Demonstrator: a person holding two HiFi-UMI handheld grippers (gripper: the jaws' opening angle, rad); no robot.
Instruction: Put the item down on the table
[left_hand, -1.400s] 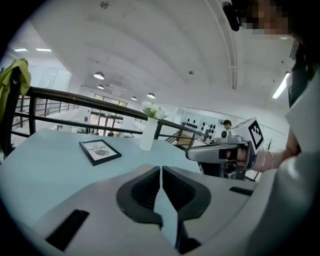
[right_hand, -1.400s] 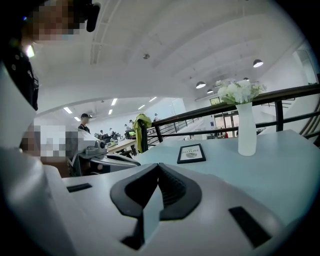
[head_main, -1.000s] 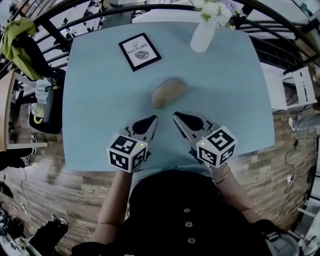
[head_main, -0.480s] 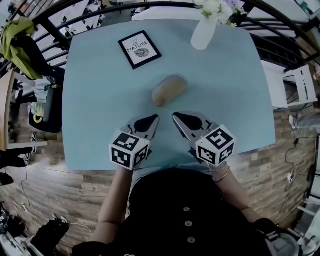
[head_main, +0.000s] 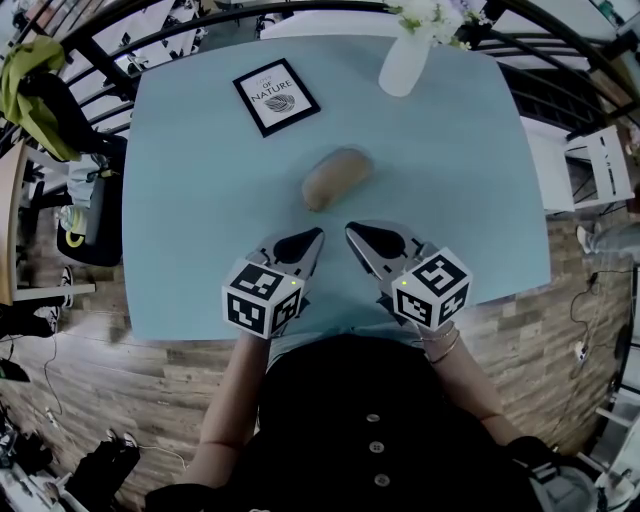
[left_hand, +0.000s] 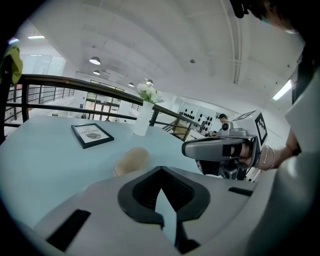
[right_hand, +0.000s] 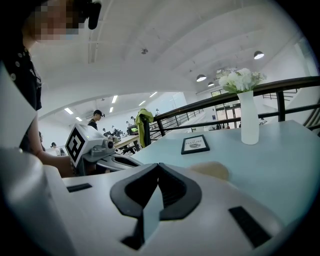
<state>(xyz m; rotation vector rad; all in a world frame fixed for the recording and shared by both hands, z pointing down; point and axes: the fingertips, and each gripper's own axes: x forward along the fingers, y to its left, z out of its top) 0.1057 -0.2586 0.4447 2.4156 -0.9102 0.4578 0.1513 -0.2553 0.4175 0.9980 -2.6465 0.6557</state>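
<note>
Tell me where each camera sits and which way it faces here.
Head view: on the person's head, facing steeply down at the table, the brown oval item, the left claw and right claw, both shut; forearms and dark torso show.
Left gripper view: rides the left claw, faces across the table toward the vase; the person's right hand shows.
Right gripper view: rides the right claw, faces across the table too; left forearm shows.
Shared: both gripper views catch the framed picture, vase and item.

Bright, even light; soft shadows; fisheye warp, dark corners.
</note>
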